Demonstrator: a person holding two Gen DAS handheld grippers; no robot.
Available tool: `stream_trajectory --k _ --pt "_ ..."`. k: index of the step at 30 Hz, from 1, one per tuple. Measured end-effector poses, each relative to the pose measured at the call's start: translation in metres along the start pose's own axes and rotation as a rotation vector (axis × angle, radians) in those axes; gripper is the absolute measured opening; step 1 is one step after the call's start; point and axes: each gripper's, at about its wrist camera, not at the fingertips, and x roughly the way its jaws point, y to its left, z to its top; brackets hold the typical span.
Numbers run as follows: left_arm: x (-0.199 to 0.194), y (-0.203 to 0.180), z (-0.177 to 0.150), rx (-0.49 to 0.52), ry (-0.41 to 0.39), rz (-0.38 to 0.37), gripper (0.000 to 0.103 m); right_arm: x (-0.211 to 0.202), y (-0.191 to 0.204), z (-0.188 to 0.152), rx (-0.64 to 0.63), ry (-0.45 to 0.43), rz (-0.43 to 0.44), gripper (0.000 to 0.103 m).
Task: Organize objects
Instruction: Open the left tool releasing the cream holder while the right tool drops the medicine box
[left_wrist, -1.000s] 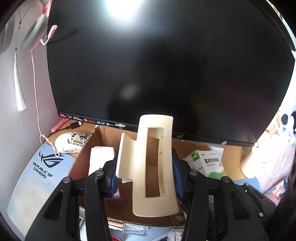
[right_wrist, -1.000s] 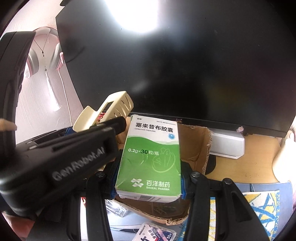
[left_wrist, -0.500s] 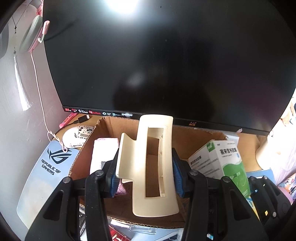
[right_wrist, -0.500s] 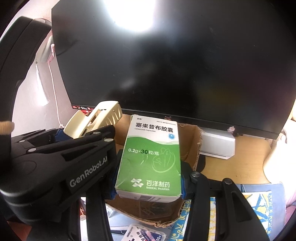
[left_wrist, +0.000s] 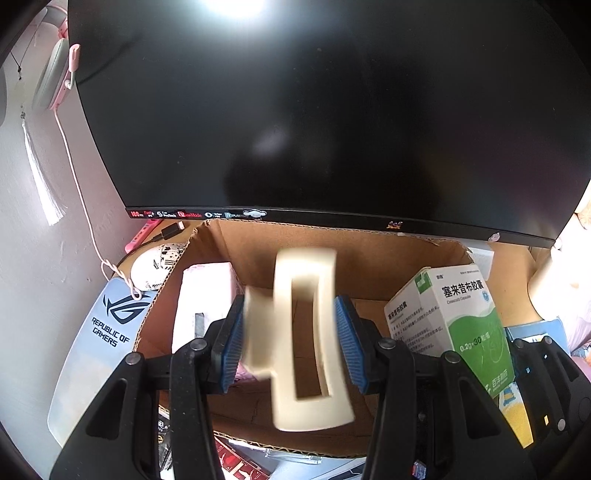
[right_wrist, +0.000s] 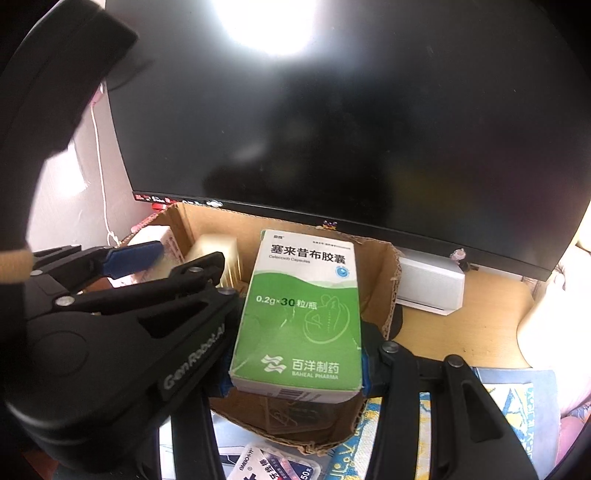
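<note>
A cream hair claw clip hangs blurred between the blue pads of my left gripper, over an open cardboard box. The pads stand slightly apart from the clip, so the jaws look open. My right gripper is shut on a green and white medicine box and holds it above the same cardboard box. The medicine box also shows in the left wrist view. The left gripper shows at the left of the right wrist view.
A black monitor stands right behind the box. A pink pack lies inside the box at left. A white mouse and a mouse pad lie left. A white block sits right of the box.
The left jaws have opened and the clip is slipping down, blurred. Both grippers have moved closer over the box. The medicine box stays gripped.
</note>
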Motion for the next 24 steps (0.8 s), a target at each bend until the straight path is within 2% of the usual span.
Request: stream_trajectory --k 3,9,10,11,13,17,19,22,24 --pt "-0.001 0.001 0.001 0.000 0.003 -0.024 0.046 0.000 -0.004 0.000 0.005 0.000 0.001 0.052" --pt "-0.008 0.004 0.004 0.008 -0.004 -0.001 0.048 -0.016 -0.003 0.006 0.014 -0.022 0.010 0.053" --pt "-0.010 0.006 0.005 0.003 -0.005 -0.001 0.054 -0.018 -0.003 0.007 0.016 -0.025 0.013 0.054" --pt "-0.012 0.008 0.006 -0.003 -0.011 0.003 0.065 -0.020 -0.003 0.008 0.017 -0.027 0.015 0.056" --pt "-0.019 0.014 0.007 -0.018 -0.039 0.018 0.075 -0.024 -0.004 0.009 0.020 -0.033 0.019 0.063" --pt "-0.036 0.025 0.010 -0.031 -0.079 0.044 0.087 -0.029 -0.006 0.011 0.027 -0.042 0.020 0.077" --pt "-0.044 0.031 0.012 -0.031 -0.100 0.062 0.093 -0.031 -0.006 0.012 0.030 -0.045 0.019 0.087" --pt "-0.055 0.039 0.014 -0.033 -0.129 0.103 0.102 -0.035 -0.006 0.014 0.021 -0.049 0.031 0.095" --pt "-0.061 0.045 0.015 -0.037 -0.138 0.127 0.103 -0.039 -0.005 0.015 0.013 -0.053 0.038 0.096"
